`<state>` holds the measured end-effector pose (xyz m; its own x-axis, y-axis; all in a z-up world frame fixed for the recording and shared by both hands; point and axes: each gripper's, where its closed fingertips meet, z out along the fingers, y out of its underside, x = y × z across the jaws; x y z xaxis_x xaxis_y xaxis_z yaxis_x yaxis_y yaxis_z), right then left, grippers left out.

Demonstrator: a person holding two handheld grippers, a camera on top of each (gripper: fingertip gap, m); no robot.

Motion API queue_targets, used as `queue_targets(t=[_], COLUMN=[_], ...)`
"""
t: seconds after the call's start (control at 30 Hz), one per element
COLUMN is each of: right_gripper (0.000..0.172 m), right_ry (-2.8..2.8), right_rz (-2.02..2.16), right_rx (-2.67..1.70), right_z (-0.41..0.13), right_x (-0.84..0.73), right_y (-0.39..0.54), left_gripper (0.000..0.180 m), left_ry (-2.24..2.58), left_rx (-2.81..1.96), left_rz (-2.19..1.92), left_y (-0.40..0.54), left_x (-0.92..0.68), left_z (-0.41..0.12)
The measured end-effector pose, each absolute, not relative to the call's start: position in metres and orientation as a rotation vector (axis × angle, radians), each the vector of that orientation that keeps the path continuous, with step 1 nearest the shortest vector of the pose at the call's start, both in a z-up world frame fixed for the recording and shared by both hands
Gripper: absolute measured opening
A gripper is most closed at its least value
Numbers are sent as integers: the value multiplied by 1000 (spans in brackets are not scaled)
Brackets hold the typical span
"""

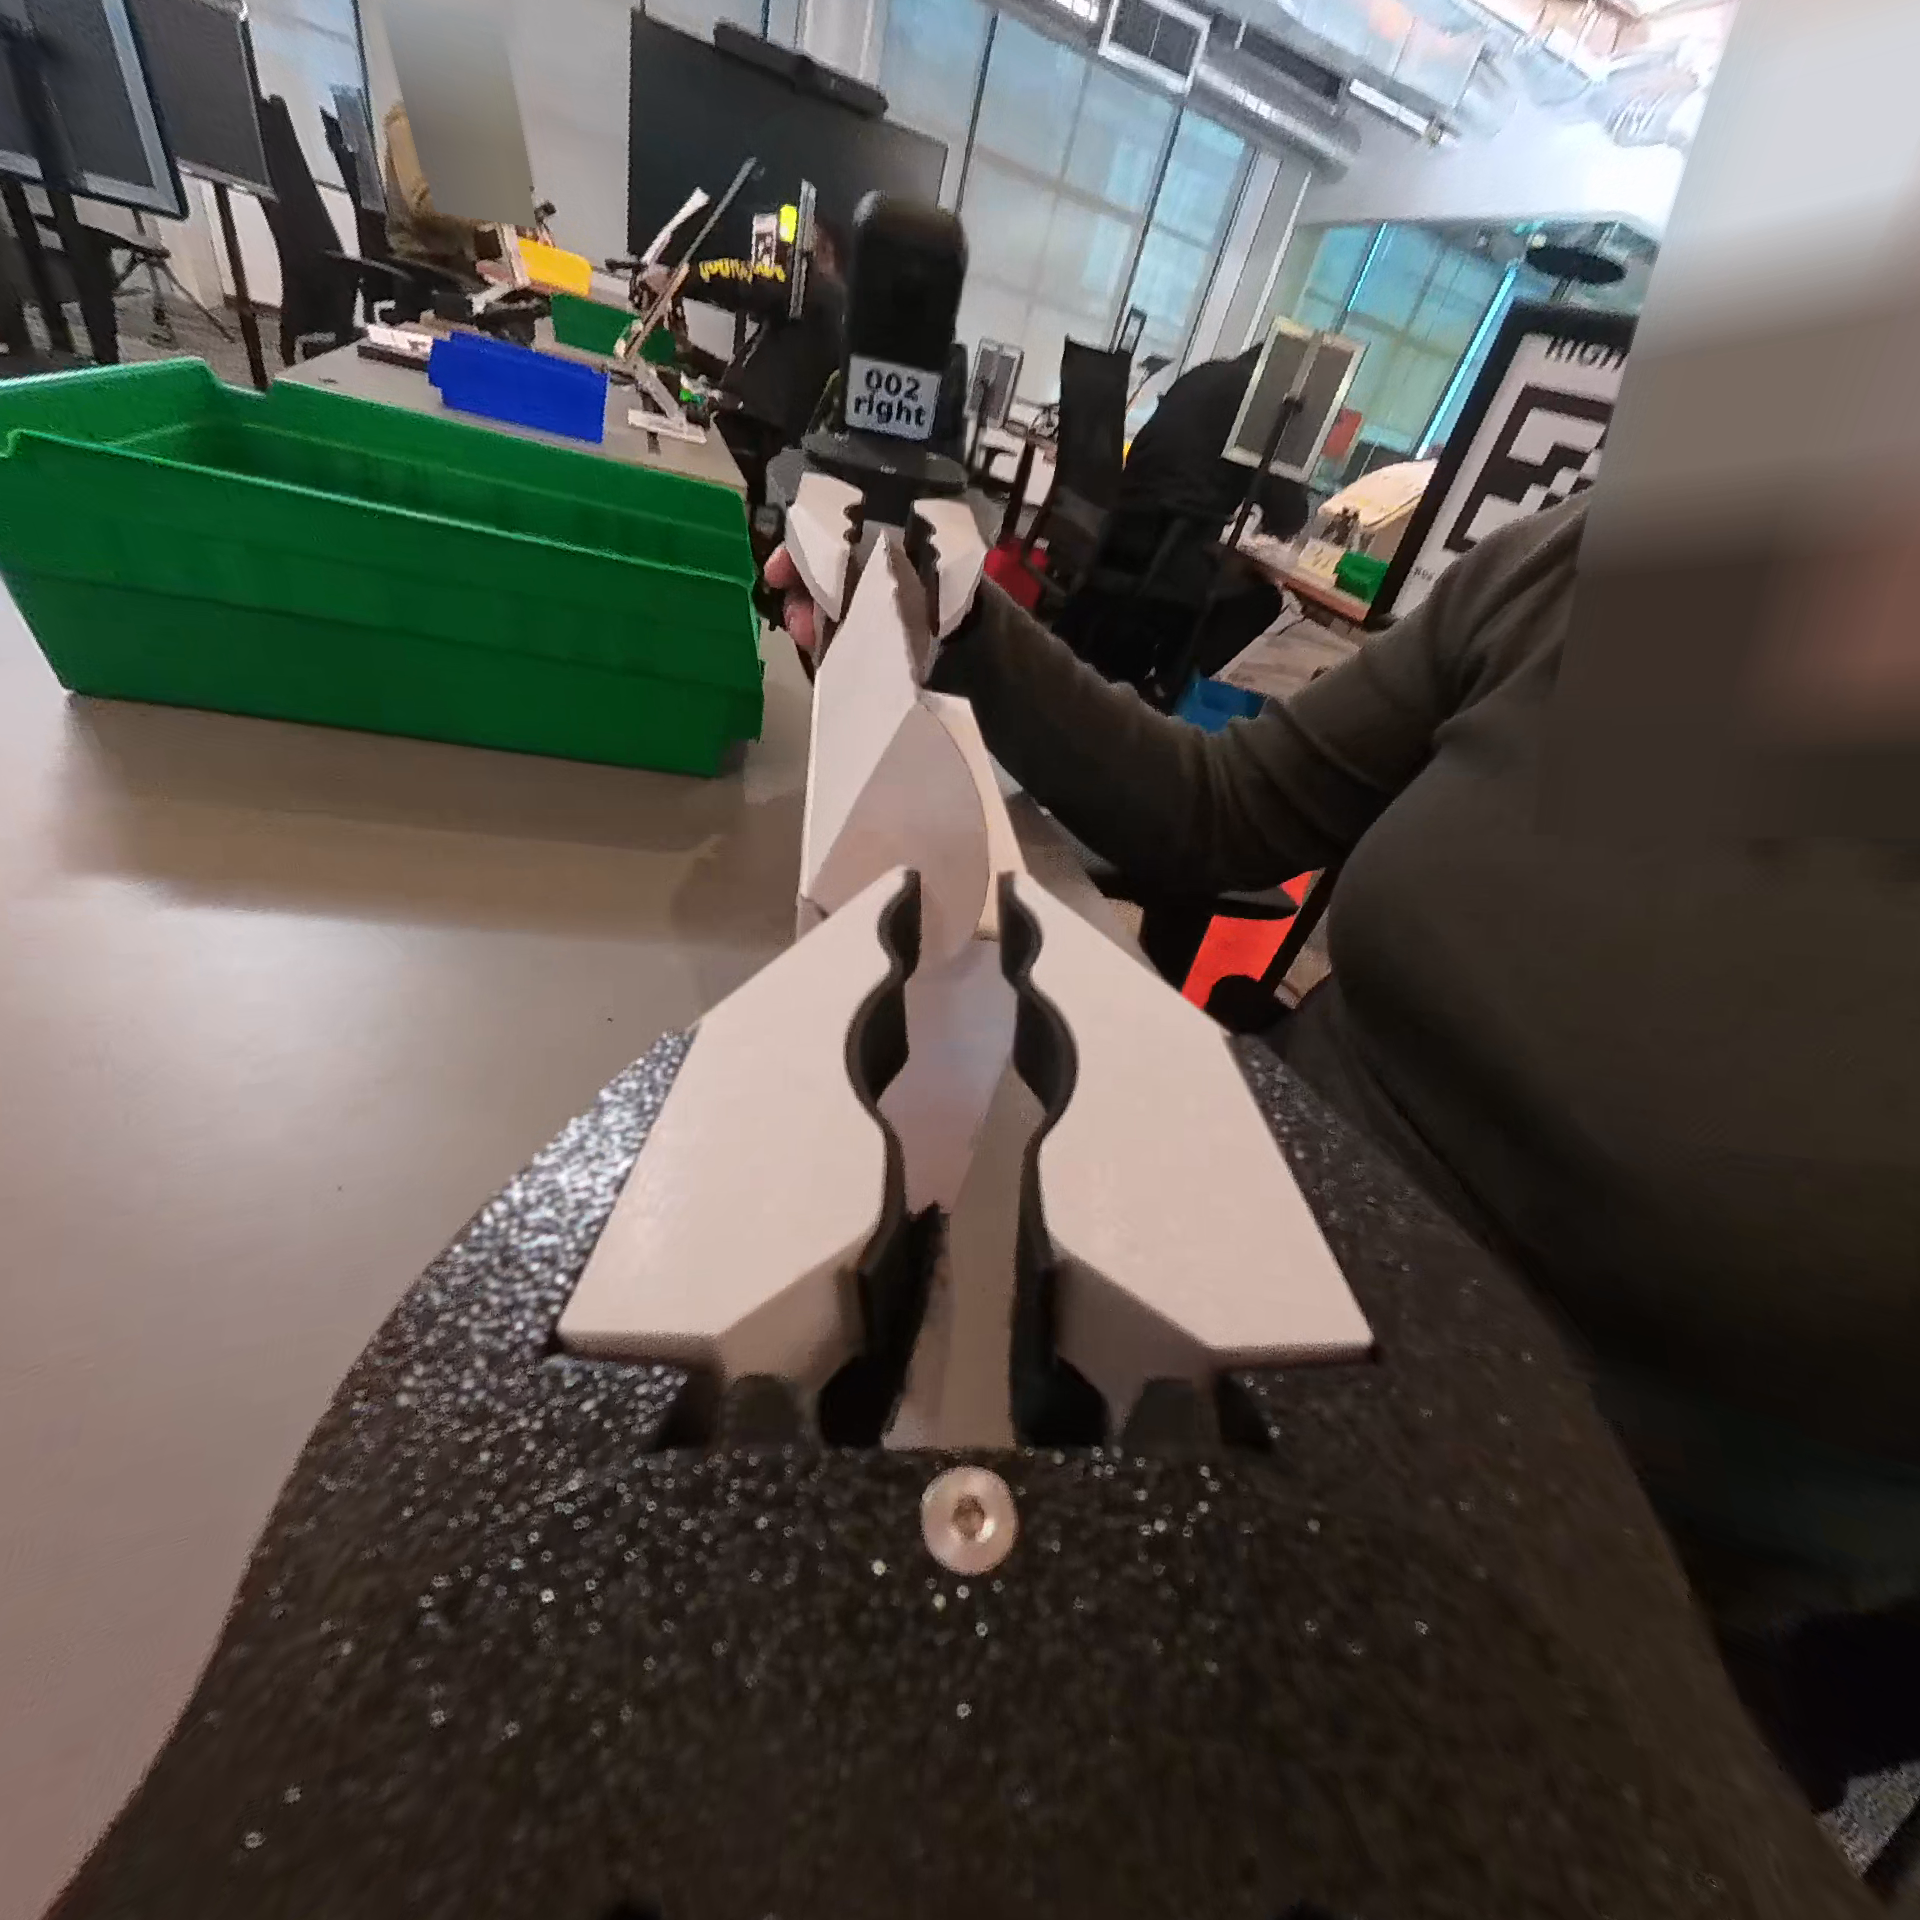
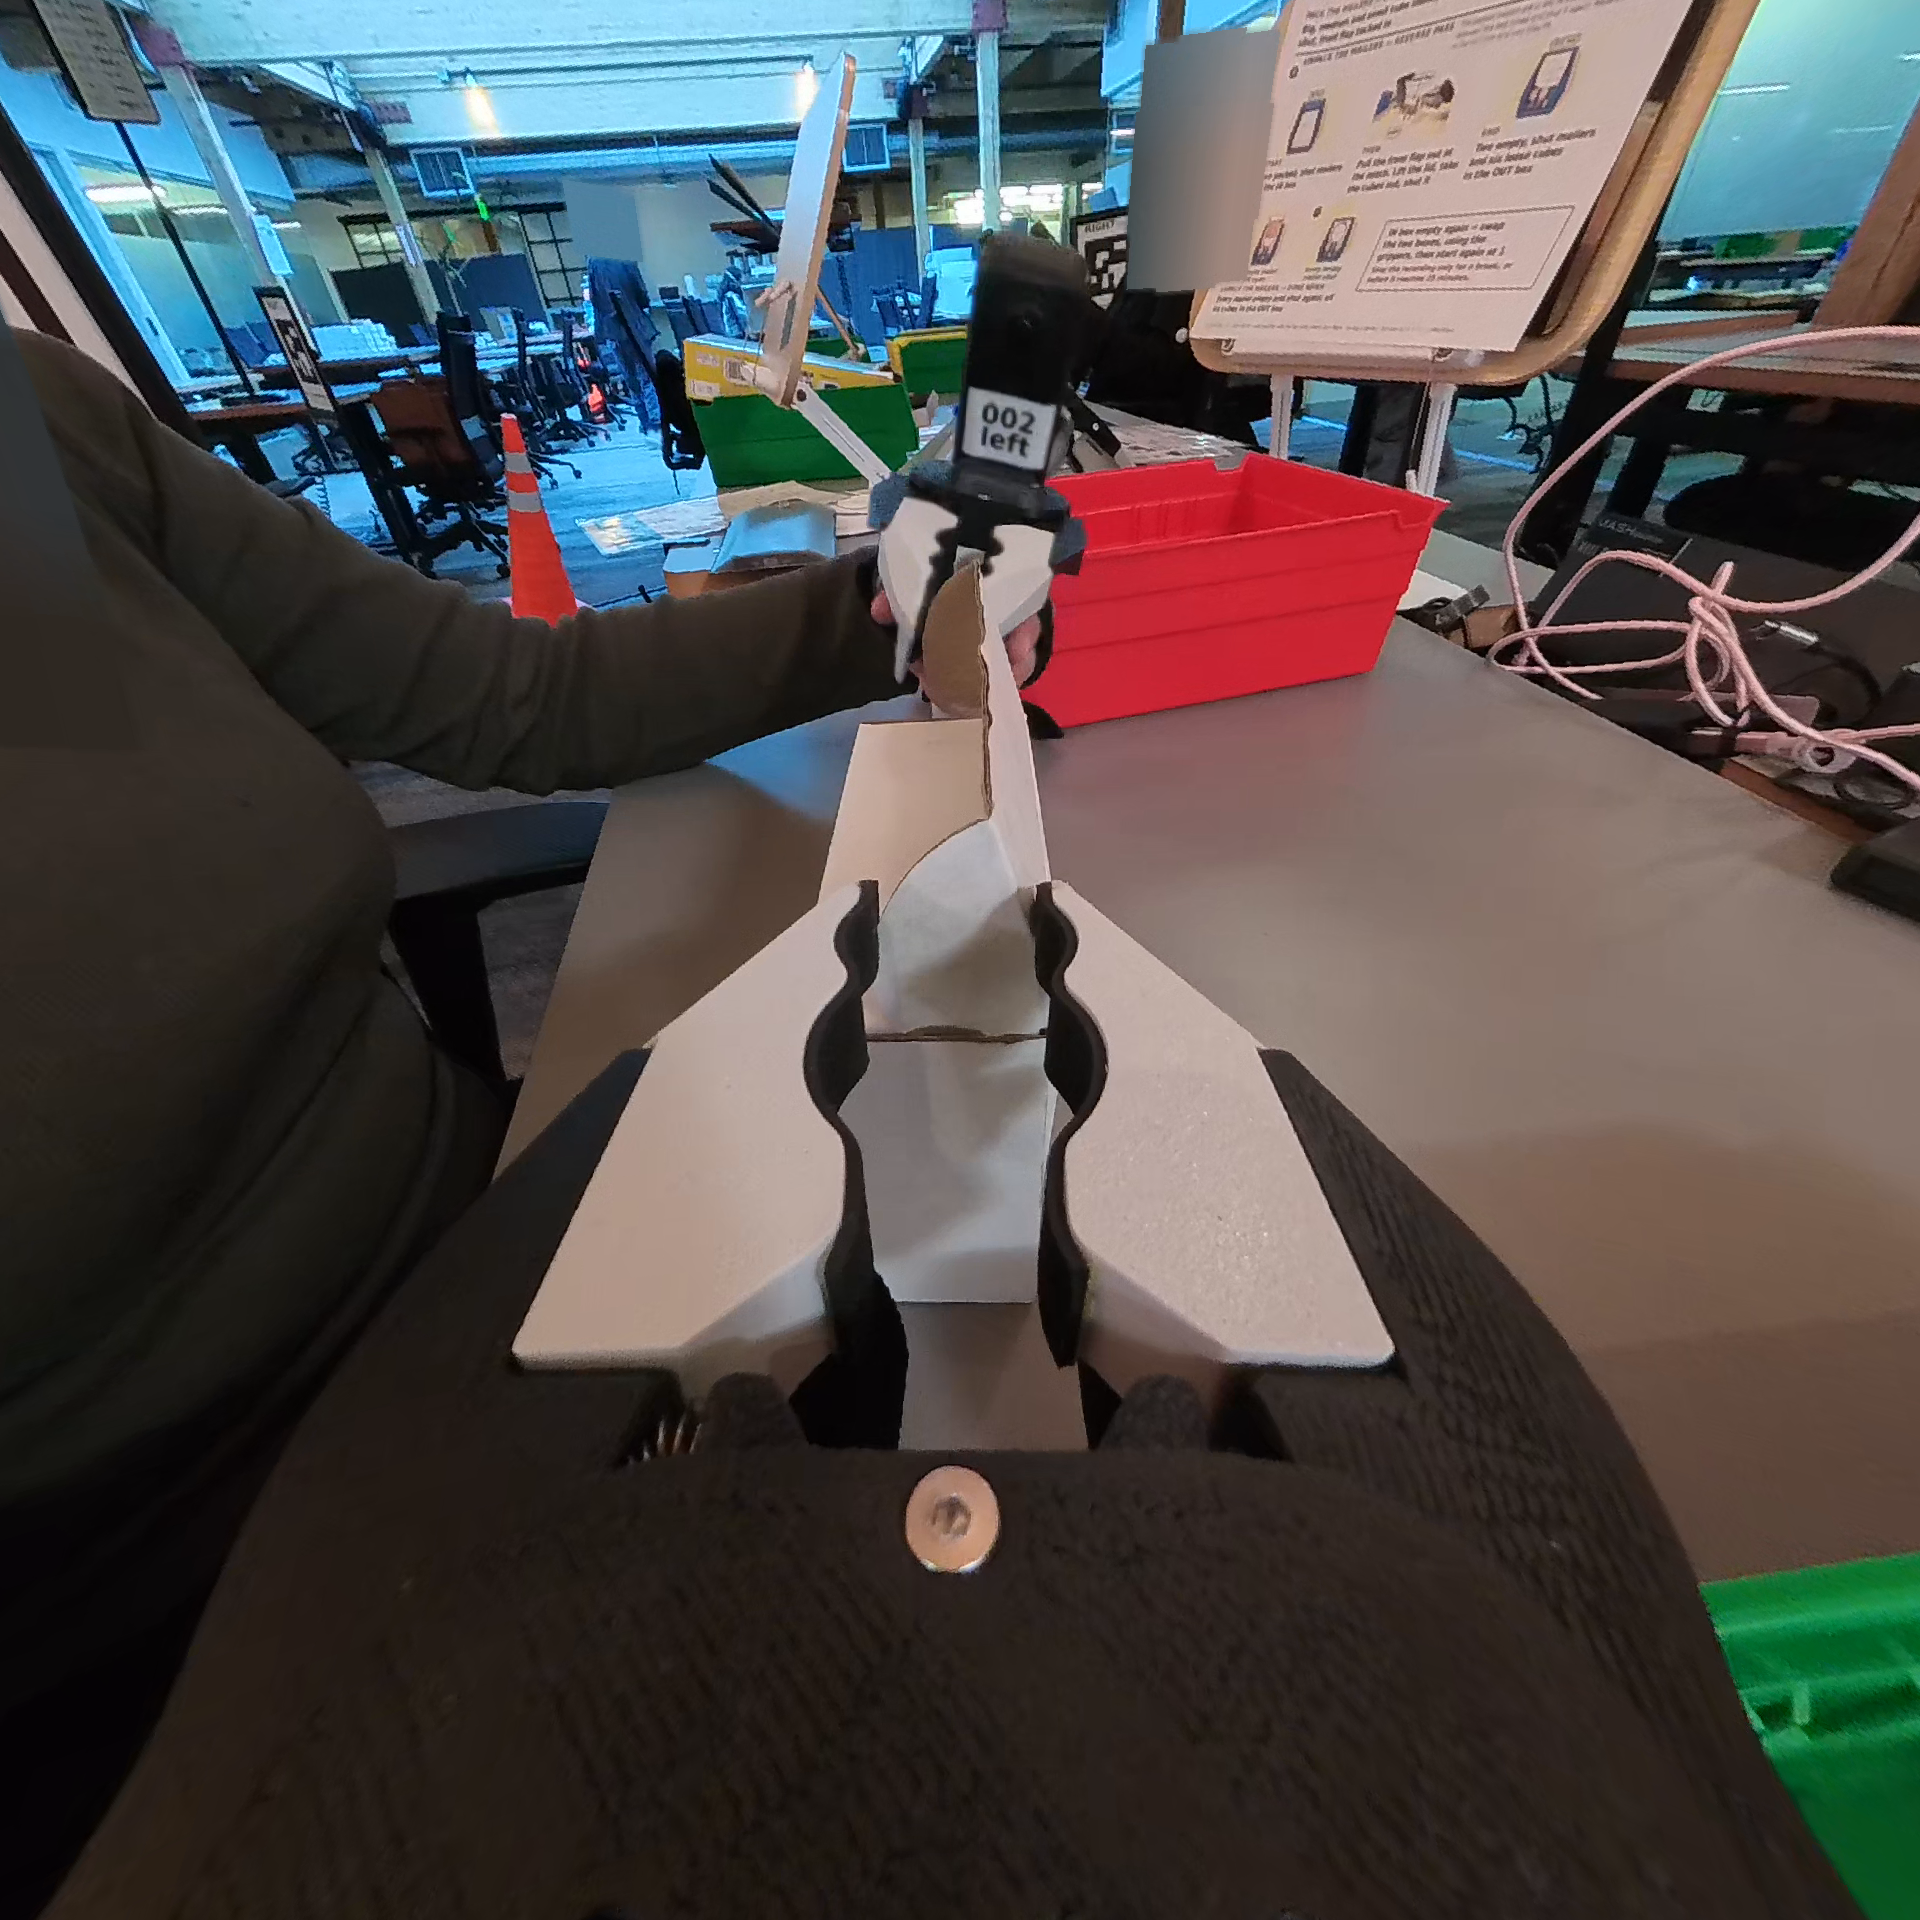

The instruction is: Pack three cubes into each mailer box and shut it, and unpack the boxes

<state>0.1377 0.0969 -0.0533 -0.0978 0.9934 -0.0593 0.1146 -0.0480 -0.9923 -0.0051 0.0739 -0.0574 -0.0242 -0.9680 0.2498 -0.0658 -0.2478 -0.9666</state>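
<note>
A white mailer box (image 1: 883,769) is held in the air between my two grippers, above the grey table (image 1: 312,987). My left gripper (image 1: 961,894) is shut on one end of it, on a rounded cardboard flap (image 1: 951,883). In the right wrist view, the left gripper (image 2: 961,582) pinches that flap (image 2: 956,644), whose brown inner side shows. My right gripper (image 2: 951,899) is shut on the other end of the box (image 2: 914,790), with both pads against its sides. It also shows far off in the left wrist view (image 1: 896,566). No cubes are in view.
Stacked green bins (image 1: 364,582) stand on the table beyond the box on the left; a corner of one shows in the right wrist view (image 2: 1829,1714). A red bin (image 2: 1226,582) stands behind the left gripper. Pink cables (image 2: 1714,644) lie at the right. A person's sleeve (image 1: 1195,748) reaches in. The grippers' ends are close to 15 centimeters from one another.
</note>
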Motion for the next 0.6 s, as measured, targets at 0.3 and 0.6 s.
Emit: queue_targets(t=[0.3,0.6], right_gripper=[28,29], right_ry=[-1336,-1330], right_rz=[1268,1280], right_rx=[-1287,-1279], right_z=[-53,-53], right_x=[138,137], right_y=[97,96], left_gripper=[0,59], left_ry=[1274,1150], left_rx=[-1386,-1395], left_rz=[-1253,-1097], left_y=[67,91], left_x=[11,-3], left_z=[-50,-40])
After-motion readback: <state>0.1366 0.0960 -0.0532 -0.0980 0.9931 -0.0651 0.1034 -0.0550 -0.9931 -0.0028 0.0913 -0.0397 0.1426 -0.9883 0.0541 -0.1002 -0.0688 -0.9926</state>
